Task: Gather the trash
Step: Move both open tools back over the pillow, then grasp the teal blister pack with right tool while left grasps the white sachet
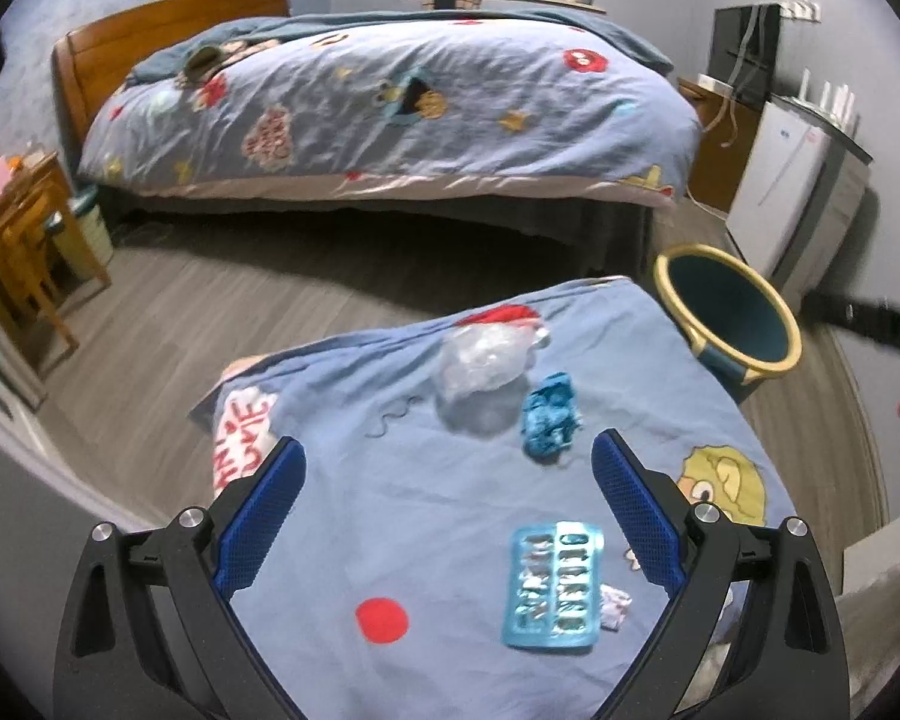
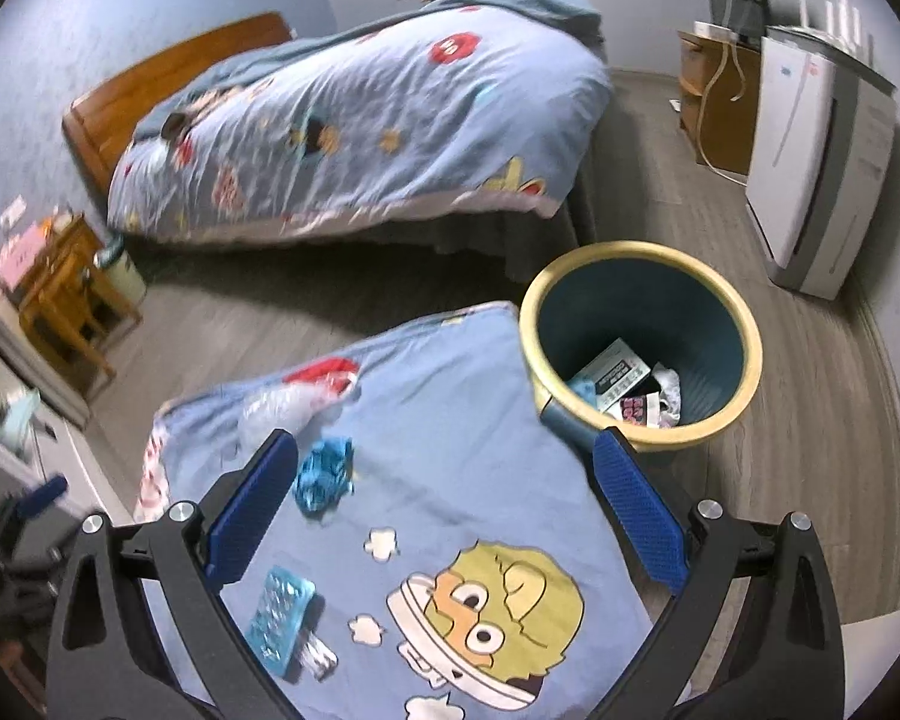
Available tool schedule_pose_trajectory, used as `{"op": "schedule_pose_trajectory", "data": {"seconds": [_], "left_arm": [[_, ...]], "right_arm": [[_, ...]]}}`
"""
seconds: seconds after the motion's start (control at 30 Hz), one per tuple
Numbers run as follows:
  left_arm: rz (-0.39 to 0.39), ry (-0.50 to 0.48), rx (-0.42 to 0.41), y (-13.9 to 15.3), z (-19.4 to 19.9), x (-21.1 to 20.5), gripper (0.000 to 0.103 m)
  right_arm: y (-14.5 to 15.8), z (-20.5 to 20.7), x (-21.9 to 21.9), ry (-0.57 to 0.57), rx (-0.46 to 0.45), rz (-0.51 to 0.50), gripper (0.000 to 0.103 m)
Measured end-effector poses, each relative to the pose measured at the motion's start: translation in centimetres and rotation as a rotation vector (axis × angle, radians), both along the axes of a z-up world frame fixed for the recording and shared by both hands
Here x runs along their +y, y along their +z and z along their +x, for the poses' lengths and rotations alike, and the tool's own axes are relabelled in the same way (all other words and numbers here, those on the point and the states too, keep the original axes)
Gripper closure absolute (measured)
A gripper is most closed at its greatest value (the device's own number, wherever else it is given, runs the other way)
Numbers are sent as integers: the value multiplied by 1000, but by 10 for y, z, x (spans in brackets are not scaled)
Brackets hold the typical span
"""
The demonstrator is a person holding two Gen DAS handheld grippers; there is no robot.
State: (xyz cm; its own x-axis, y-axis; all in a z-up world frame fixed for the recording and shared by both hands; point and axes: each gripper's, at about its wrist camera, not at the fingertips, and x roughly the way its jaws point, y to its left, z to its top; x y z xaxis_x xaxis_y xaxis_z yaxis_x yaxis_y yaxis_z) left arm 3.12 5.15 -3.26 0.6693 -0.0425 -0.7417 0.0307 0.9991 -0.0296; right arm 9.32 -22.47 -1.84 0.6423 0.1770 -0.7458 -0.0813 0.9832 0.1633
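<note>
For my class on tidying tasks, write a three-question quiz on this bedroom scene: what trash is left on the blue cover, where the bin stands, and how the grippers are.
1. True or false: the trash bin is empty.
2. Multiple choice: which item lies nearest the left gripper? A) clear plastic bag B) blister pack C) crumpled blue wrapper
3. Fill in: both grippers, including the right gripper, have their fingers ____ and hold nothing.

Key: 1. False; it already holds cartons and wrappers. 2. B. 3. Open.
</note>
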Motion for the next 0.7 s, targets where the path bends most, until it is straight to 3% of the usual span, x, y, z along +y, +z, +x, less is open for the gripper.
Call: {"op": "schedule_pose_trajectory", "data": {"seconds": [0.13,0.33,0.47,0.7], "left_arm": [[-33,52,18,-4,1,17,8],[32,50,58,-18,2,19,8],[51,59,53,-17,1,24,8],[38,68,89,-22,3,28,8]], "right_arm": [[-21,-5,20,57,51,3,6],[-70,-16,47,81,211,99,6],[-94,-24,72,129,267,90,8],[-123,-23,107,224,328,6,26]]}}
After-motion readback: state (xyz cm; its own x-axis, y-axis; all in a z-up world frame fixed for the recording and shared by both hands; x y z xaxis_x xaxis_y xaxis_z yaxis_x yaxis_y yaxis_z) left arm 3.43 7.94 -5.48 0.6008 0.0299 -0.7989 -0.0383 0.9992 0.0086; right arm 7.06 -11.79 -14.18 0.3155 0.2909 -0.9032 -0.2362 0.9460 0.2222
